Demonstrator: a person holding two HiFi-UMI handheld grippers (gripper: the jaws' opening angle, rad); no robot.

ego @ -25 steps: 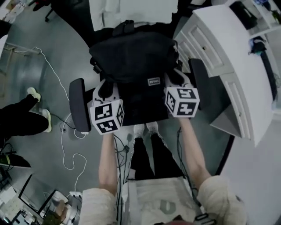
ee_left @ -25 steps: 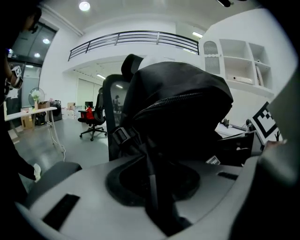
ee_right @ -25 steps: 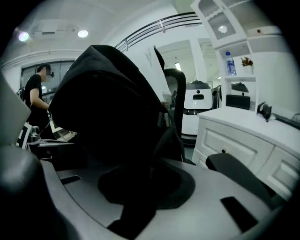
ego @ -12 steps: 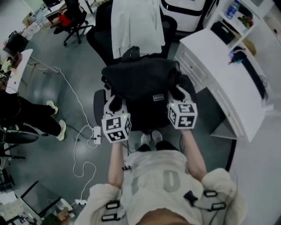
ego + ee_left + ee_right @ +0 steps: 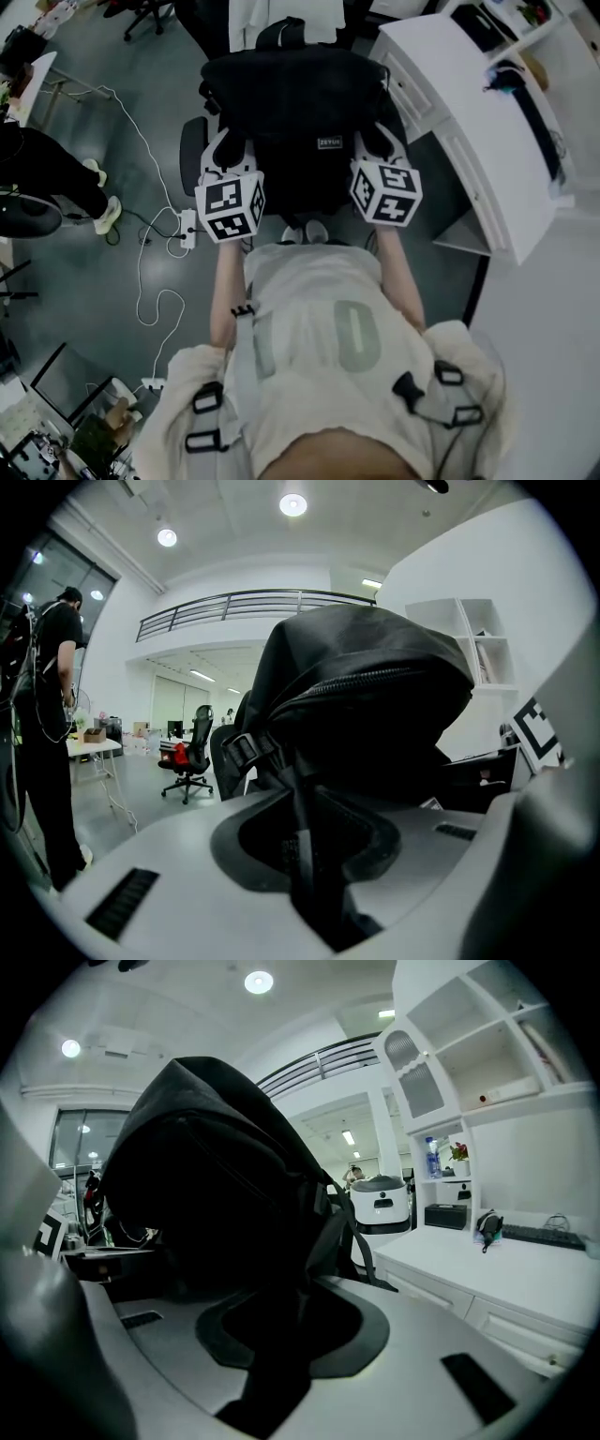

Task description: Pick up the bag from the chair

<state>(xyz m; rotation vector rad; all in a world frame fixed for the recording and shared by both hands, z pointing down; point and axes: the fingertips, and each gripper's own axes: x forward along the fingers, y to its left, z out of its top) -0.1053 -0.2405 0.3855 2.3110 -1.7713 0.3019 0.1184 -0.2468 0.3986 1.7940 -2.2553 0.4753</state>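
Note:
A black bag (image 5: 295, 98) hangs between my two grippers over the black chair, whose left armrest (image 5: 190, 155) shows beside it. The left gripper (image 5: 232, 155) grips the bag's left side and the right gripper (image 5: 377, 150) its right side. In the left gripper view the left gripper (image 5: 309, 855) is shut on a black strap of the bag (image 5: 366, 696), which bulges above the jaws. From the right gripper view, the right gripper (image 5: 277, 1335) is shut on dark fabric of the bag (image 5: 216, 1176). The chair seat is hidden under the bag.
A white desk with drawers (image 5: 469, 103) stands close on the right. White cables (image 5: 150, 281) and a power strip (image 5: 187, 230) lie on the grey floor at left. A person in black (image 5: 47, 169) stands at far left. A white cloth (image 5: 253, 14) drapes the chair back.
The head view has tilted down, so my torso now fills the lower half. Bag and grippers sit higher in the frame, still held together over the chair.

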